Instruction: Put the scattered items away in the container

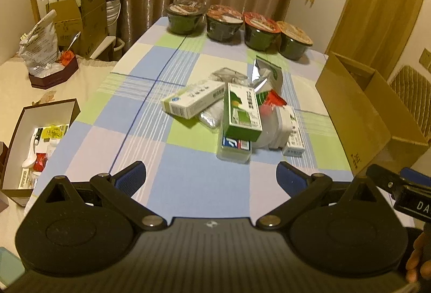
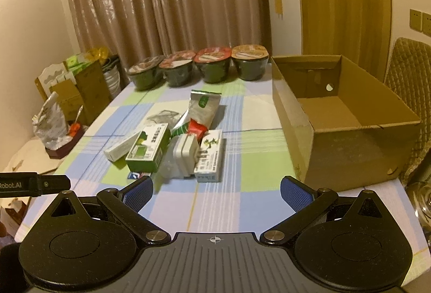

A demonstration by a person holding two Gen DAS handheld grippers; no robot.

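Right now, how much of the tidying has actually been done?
Nothing looks done: the cardboard box shows only a bare floor. Nothing is in hand; the left gripper and right gripper are both open and hold nothing. The whole pile is left, including the green box, white adapter and foil pouch.

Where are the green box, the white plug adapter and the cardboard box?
green box [image 1: 243,115]: left wrist view, top face.
white plug adapter [image 2: 183,155]: right wrist view, its body.
cardboard box [image 2: 350,155]: right wrist view, near outer wall.
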